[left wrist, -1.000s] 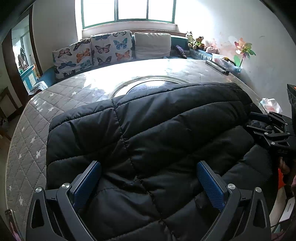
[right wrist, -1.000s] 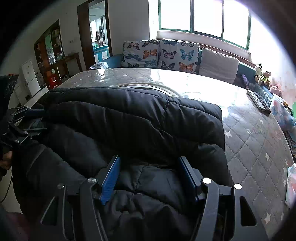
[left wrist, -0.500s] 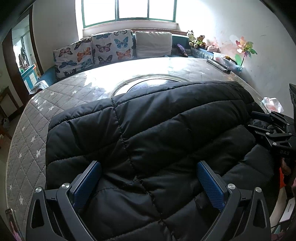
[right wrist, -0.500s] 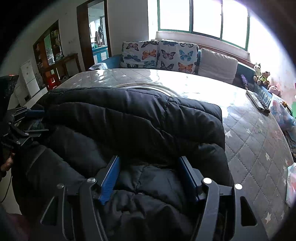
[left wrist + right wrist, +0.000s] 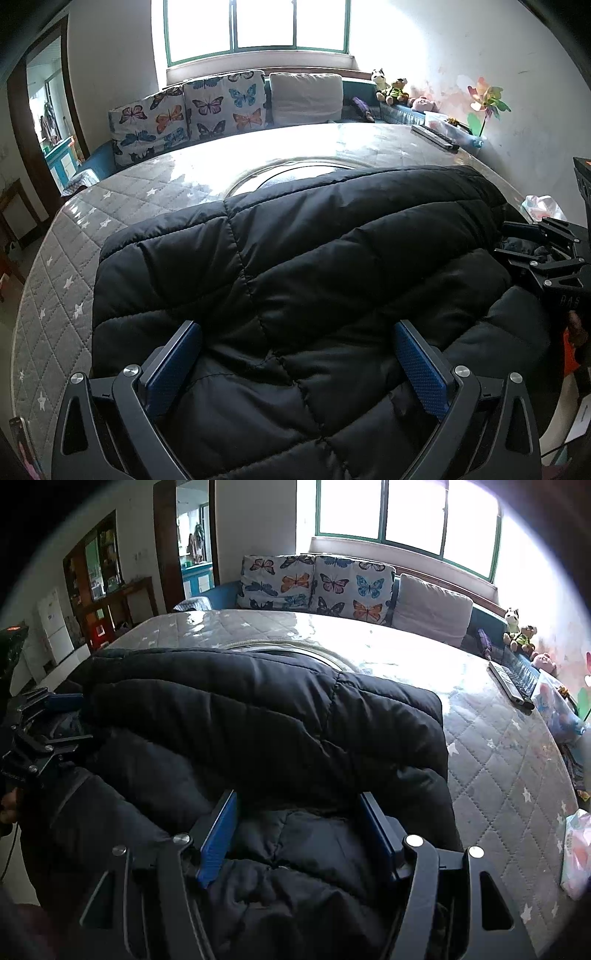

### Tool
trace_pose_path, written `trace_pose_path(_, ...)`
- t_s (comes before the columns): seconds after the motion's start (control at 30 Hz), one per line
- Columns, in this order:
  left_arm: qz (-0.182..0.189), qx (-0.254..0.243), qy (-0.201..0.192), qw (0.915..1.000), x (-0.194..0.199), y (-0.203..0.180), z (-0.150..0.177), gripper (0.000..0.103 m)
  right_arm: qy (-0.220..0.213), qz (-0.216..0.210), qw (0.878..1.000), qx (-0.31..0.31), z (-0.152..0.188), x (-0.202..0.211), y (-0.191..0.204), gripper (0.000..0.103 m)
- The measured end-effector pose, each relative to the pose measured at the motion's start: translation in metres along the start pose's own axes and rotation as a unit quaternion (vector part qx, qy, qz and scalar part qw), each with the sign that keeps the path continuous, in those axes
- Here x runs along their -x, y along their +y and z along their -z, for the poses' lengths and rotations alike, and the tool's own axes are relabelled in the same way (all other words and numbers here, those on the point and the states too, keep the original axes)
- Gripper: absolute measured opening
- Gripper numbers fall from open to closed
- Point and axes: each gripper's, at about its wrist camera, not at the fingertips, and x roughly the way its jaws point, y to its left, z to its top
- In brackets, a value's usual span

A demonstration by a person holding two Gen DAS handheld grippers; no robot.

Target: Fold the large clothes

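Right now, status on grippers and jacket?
Left gripper open, right gripper open, both over black puffer jacket. Jacket bunched on mattress. Nothing blocking.

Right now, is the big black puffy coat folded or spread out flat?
Folded. The black coat has a thick top layer lying over another layer on the mattress.

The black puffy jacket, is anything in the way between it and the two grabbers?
No, nothing visible. The black puffy jacket lies right between the open jaws of the left gripper and also of the right gripper, on the mattress.
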Motion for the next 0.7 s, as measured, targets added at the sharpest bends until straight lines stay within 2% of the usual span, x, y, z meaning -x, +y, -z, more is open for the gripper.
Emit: trace_pose_path(0.7, -0.002, 0.002, 0.002, 1.0, -0.0005, -0.0017, 0.002, 0.103, -0.002, 0.003, 1.0, 0.001, 0.0003, -0.0021, -0.0015, 0.072)
